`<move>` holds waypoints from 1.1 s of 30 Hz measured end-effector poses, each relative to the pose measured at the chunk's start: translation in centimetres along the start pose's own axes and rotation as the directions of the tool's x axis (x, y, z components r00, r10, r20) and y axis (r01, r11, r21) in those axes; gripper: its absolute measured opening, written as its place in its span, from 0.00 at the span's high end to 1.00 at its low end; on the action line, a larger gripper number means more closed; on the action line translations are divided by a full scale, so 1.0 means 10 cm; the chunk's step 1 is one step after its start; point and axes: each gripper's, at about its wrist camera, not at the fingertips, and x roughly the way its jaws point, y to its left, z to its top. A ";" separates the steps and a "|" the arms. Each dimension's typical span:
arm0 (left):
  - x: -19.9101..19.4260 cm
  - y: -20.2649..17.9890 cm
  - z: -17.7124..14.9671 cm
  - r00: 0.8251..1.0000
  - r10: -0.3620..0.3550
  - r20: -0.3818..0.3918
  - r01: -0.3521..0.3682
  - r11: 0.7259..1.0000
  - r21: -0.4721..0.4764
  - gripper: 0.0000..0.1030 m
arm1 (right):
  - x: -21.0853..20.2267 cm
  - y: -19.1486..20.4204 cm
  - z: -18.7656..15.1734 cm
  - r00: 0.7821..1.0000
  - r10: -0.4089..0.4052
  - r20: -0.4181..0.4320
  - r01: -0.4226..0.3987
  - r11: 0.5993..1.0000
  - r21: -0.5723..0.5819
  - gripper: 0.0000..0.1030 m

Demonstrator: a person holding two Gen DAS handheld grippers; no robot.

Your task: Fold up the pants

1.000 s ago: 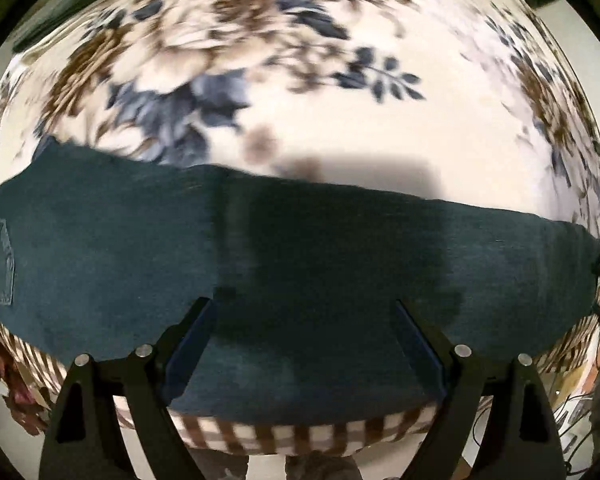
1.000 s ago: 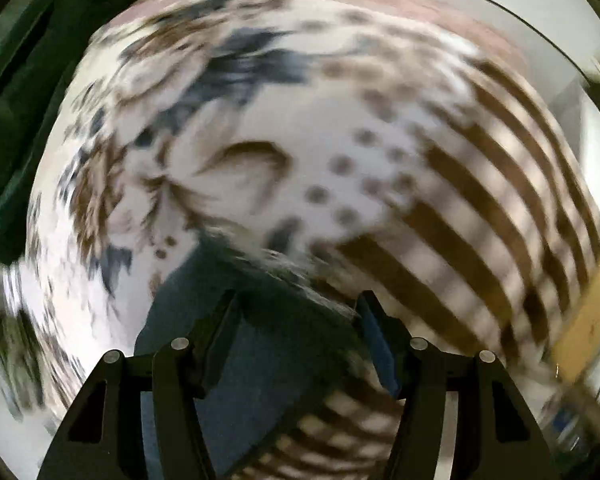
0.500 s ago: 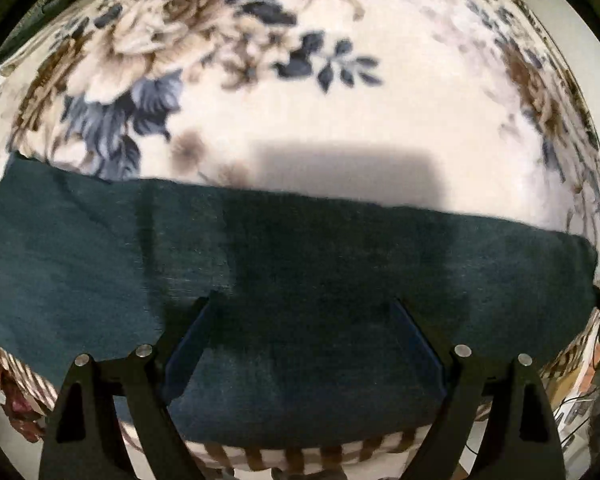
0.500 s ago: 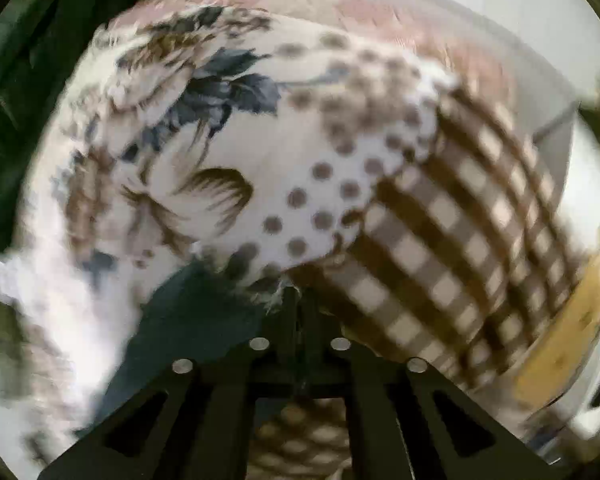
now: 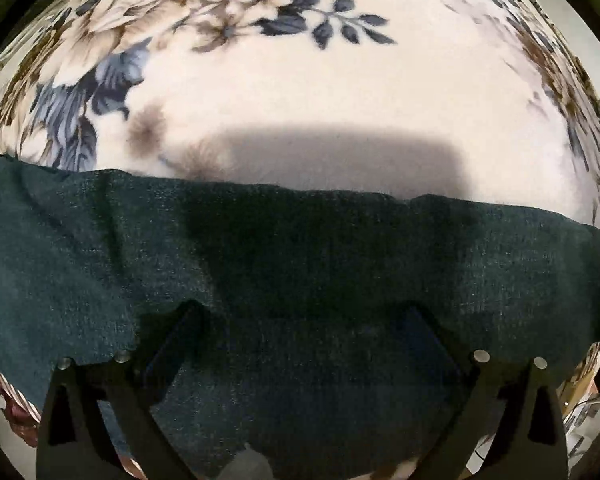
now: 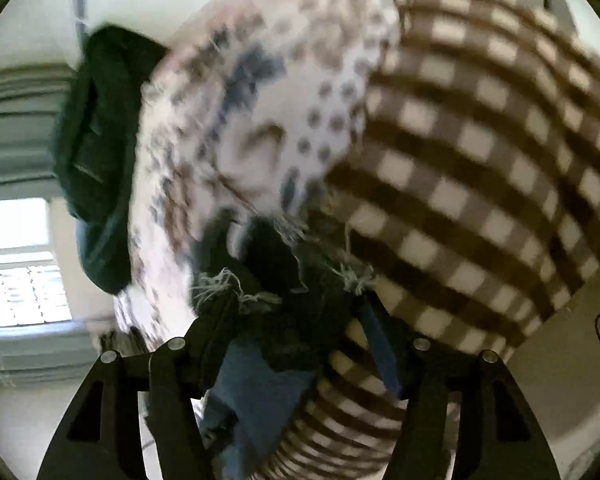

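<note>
**Both grippers at the dark denim pants on the floral blanket**

The left gripper (image 5: 300, 316) pointed down at the pants (image 5: 300, 264), its jaws spread as wide as they go after just opening further; both pads stood over the dark teal denim with cloth lying flat under the gap, and nothing was pinched. The pants ran as a broad band across the middle and lower part of the left wrist view, from the left edge to the right edge. Beyond them, filling the upper half of the frame, lay a cream floral blanket (image 5: 340, 92) with blue-grey leaves and tan blossoms, and a boxy shadow fell on it just above the denim's far edge. A brown checked cloth (image 5: 384, 470) peeked out at the bottom of the frame.

The right gripper (image 6: 296, 320) had its jaws partly apart, having just opened from nearly closed. The frayed hem (image 6: 236, 284) of a pant leg, with pale loose threads, lay bunched between the pads; the view was too blurred to tell whether they pressed on it. Past the hem, the floral blanket took the centre and the brown checked cloth the right of the frame. A second dark green mass (image 6: 96, 160) sat at the upper left, and a bright window (image 6: 20, 276) at the lower left.

No writing or label could be read in either view.
</note>
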 end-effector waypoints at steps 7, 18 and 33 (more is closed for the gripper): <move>-0.05 0.24 0.19 1.000 0.007 -0.016 -0.007 1.000 -0.019 0.00 | 0.36 -0.03 -0.03 0.990 -0.060 -0.124 0.048 0.994 -0.099 0.13; -0.03 0.28 0.32 0.999 0.038 -0.016 -0.039 0.998 -0.053 0.00 | 0.68 0.06 -0.01 0.991 0.111 -0.077 -0.118 0.989 -0.092 0.14; -0.11 0.39 0.26 1.000 -0.009 0.007 0.010 0.997 -0.078 0.00 | 0.94 0.23 -0.06 0.998 0.060 -0.002 -0.060 0.995 -0.076 0.92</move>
